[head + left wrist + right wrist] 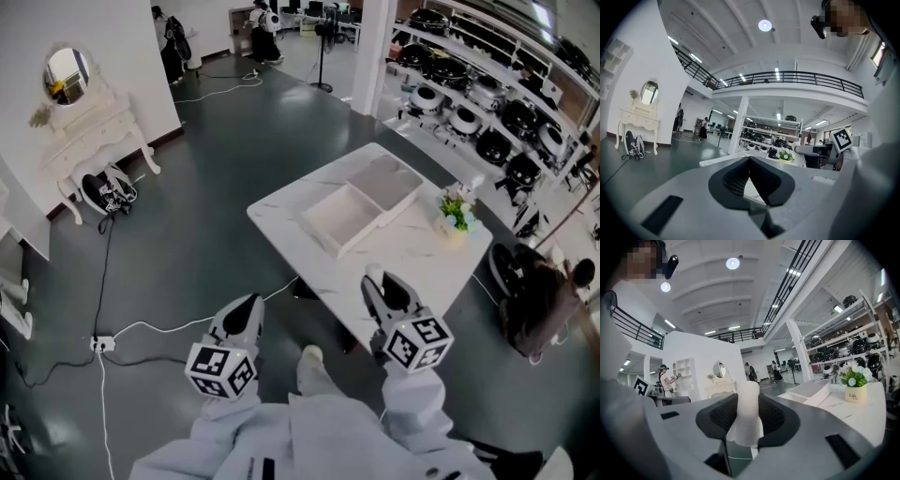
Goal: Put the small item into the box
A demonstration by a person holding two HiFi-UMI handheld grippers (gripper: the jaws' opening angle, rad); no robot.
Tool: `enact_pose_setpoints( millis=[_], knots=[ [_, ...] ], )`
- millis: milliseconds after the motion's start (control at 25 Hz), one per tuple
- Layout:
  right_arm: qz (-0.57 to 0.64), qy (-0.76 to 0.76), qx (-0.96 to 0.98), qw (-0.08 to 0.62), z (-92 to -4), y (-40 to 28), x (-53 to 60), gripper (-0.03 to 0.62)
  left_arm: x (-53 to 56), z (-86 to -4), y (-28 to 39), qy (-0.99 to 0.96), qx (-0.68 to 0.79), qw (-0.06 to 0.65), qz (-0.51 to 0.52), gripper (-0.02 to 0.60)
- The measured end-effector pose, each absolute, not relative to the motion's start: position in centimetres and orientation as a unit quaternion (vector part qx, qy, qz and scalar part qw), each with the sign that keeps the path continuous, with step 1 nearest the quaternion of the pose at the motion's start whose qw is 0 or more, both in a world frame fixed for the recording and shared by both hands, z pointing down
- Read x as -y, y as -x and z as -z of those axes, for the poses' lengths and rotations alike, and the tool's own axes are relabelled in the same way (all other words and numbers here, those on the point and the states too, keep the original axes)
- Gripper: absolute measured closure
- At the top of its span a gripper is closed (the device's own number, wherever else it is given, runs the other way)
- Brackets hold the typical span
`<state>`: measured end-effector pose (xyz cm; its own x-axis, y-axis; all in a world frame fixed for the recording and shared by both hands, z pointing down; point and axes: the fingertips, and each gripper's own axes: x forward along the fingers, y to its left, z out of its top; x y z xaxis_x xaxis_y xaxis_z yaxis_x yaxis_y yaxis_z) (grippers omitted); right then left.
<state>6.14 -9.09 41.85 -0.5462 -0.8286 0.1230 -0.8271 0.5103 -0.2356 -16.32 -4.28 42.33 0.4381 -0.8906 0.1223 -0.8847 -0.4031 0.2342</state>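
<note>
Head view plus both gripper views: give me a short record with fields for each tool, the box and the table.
Left tool: jaws together, nothing between them
Right tool: shut on small white item
Box: open, white, on the table
Also on table: flower pot near the box
Stage: item not yet in box

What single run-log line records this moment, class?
right gripper: shut on white item | left gripper: shut, empty | box: open on table | item: not yet in box

Small item mostly hidden by right hand-held gripper.
</note>
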Motion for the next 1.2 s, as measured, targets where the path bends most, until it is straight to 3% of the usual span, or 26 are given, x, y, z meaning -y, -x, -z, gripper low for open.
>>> enact_pose_setpoints(
  millis=[1200],
  knots=[
    [0.199,0.464,-0.863,-0.01,-46.3,-6.6,30.4,0.476,24.4,-47.7,12.7,-0.841,0.505,0.194,-0.031,0.583]
  ],
)
